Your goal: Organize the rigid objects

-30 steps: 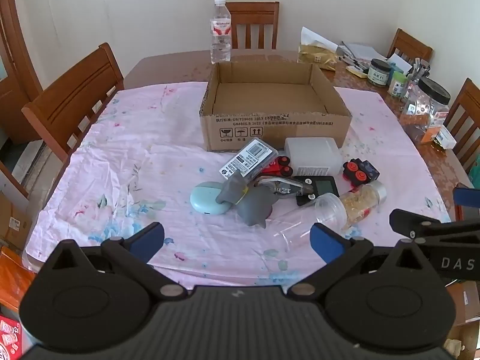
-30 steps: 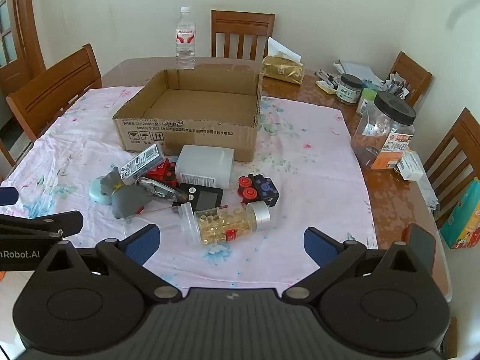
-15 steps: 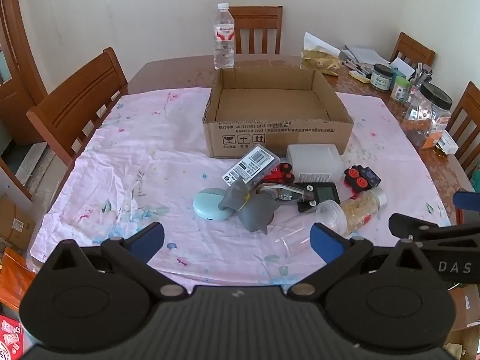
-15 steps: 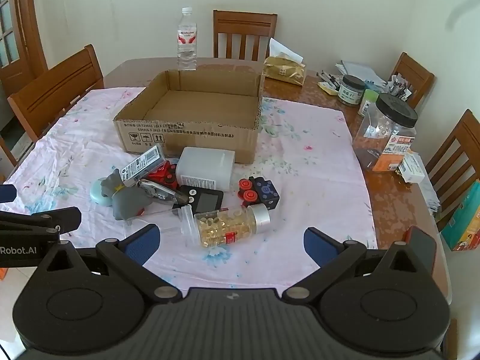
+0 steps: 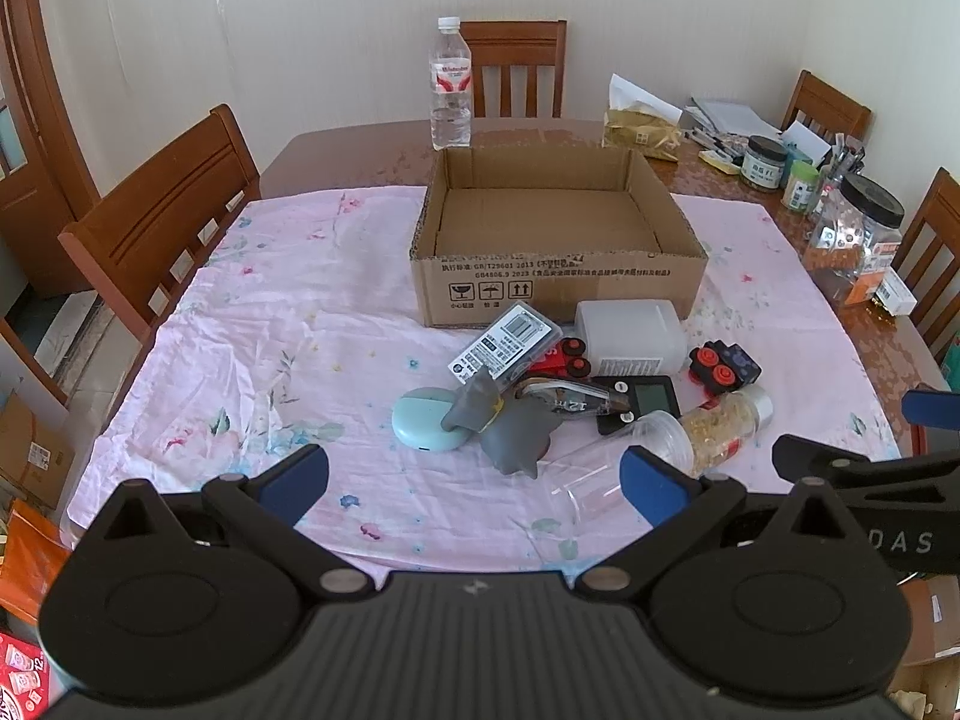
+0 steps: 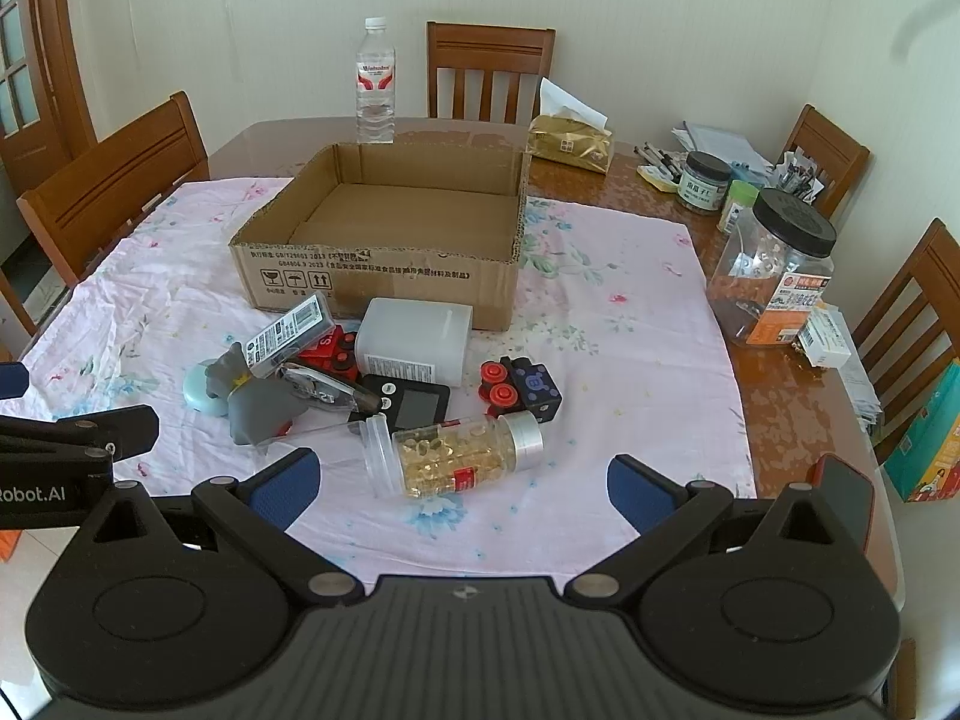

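Plainly, left claw (image 5: 474,483) and right claw (image 6: 459,483) wide, empty.

Both grippers matte black plastic w/ ribbed centre deck, round discs each side, silver screws at pivots. Left gripper (image 5: 474,480) & right gripper (image 6: 462,483): blue textured pads (image 6: 282,489) on finger tips. White lettering on side: "DAS", "Robot.AI"
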The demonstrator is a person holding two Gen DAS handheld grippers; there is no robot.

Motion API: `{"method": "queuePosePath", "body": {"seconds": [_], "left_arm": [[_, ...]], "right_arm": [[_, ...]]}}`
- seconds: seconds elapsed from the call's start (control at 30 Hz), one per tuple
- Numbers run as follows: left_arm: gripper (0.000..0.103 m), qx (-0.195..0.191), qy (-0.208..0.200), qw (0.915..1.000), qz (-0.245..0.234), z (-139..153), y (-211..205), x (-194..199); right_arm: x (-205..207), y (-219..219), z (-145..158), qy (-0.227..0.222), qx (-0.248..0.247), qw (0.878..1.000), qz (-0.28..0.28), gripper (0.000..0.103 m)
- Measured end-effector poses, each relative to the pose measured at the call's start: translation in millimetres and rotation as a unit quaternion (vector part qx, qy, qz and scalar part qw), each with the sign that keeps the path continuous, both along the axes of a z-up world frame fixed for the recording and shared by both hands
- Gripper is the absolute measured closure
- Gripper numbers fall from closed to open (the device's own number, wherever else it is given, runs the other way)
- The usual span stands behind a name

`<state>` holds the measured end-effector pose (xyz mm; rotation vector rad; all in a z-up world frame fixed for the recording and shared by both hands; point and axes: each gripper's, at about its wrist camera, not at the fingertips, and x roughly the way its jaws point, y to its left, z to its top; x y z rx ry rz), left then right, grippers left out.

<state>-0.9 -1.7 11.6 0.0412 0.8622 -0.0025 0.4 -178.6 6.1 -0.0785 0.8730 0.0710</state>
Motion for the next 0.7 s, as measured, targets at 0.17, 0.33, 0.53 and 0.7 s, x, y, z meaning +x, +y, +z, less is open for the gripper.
{"method": "queuePosePath", "body": {"seconds": [0.17,0.33,0.53,0.7], "left_arm": [[0.000,0.001,-0.002,1.0000,0.000,2.5,1.3,1.2],[0.000,0.002,-0.005,1.0000,0.001,5.8,2.2,1.6],[0.000,0.004,-0.007,1.0000,0.001,7.3,0.9,1.9],[0.000,0.004,-0.006,1.0000,0.001,7.4,1.0,2.1]], "right_arm": [[0.1,0.6,0.9,0.001,0.000,1.000,0.000,0.000],[0.0,1.3,2.8,-0.002,0.001,1.000,0.000,0.000],[1.2,2.3,4.6,-0.002,0.003,1.000,-0.001,0.000],[2.0,2.1,4.9,0.000,0.003,1.000,0.000,0.000]]}}
